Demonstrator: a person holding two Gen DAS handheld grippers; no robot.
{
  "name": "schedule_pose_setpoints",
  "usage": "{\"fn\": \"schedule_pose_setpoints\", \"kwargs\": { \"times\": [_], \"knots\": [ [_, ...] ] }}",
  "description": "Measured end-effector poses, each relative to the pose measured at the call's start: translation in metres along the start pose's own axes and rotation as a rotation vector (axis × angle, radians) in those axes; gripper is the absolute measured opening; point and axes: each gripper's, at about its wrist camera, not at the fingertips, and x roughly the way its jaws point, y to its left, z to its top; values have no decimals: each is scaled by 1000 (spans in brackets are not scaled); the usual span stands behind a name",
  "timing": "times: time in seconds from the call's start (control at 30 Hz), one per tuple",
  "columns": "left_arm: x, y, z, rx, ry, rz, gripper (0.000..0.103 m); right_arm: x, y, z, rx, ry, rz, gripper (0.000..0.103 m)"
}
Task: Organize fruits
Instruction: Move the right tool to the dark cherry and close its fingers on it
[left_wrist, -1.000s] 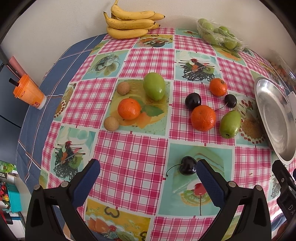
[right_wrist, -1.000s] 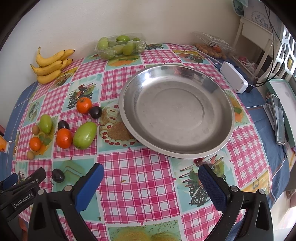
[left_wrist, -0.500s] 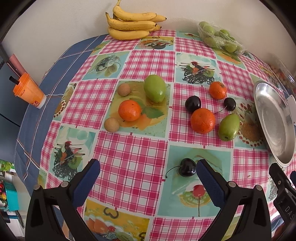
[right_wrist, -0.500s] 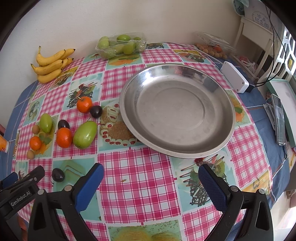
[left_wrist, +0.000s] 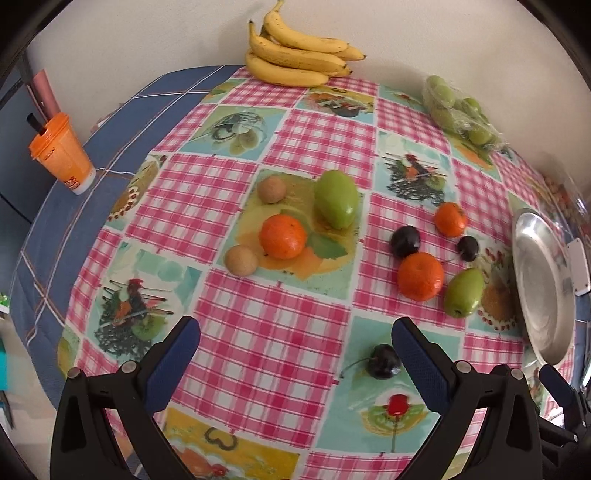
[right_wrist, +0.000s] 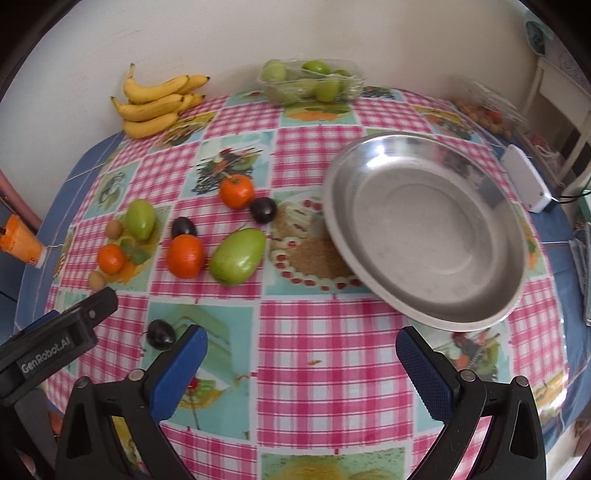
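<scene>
Right wrist: glossy green mango (right_wrist: 238, 256)

A plain cream-white wall (right_wrist: 229, 40) is running behind the round desk (left_wrist: 122, 110), which is wearing a blue checked cloth under a pink gingham oilcloth with fruit pictures (right_wrist: 314, 339). At three o'clock in the right wrist view, white wooden furniture (right_wrist: 554, 96) is standing. Soft, even light is falling across everything.
</scene>
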Motion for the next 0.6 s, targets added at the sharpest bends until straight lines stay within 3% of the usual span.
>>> {"fn": "schedule_pose_setpoints", "kwargs": {
  "times": [0.13, 0.37, 0.53, 0.6],
  "knots": [
    [5, 9, 2, 3, 11, 62, 103, 10, 15, 3, 10, 36, 52, 103],
    [10, 35, 6, -88, 26, 82, 103, 31, 49, 4, -12, 105, 121, 102],
    [22, 47, 6, -146, 77, 41, 103, 40, 67, 4, -31, 122, 159, 97],
    [25, 47, 6, -152, 93, 21, 103, 41, 73, 5, -45, 120, 177, 87]
  ]
}}
